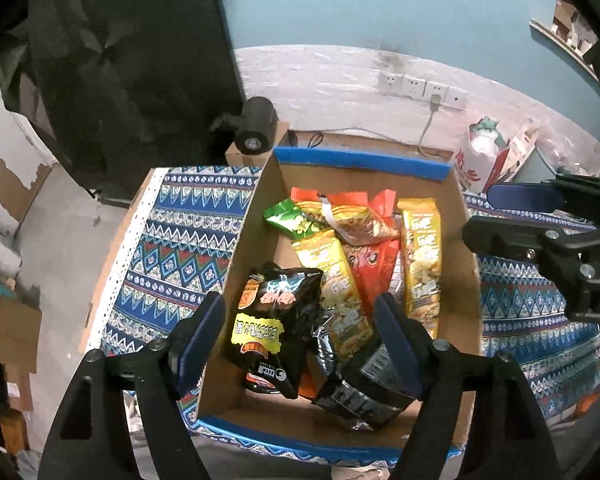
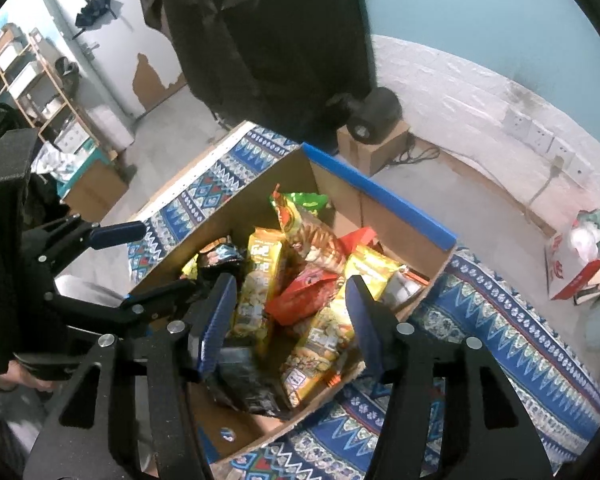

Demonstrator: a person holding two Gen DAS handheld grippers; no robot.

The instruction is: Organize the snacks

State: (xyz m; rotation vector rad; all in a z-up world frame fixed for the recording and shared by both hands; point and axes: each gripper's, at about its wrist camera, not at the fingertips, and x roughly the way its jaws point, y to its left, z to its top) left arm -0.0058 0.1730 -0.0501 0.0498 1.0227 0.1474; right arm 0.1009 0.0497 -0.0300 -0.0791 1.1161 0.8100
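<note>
Left gripper [image 1: 300,336]: jaws spread, nothing pinched, poised over black snack bag [image 1: 274,320] lying loose in cardboard box [image 1: 240,280]. Right gripper [image 2: 290,324]: jaws likewise spread and empty, above yellow packets [image 2: 256,292] and red packet [image 2: 300,296] heaped in same box. Box on patterned cloth [image 1: 172,248]. Step judged: release just done, packets dropped in. Next: withdraw clear of box rim, fetch any remaining snack

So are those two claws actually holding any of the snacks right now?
No. The left gripper and right gripper both stand open above the box, gripping nothing.
</note>
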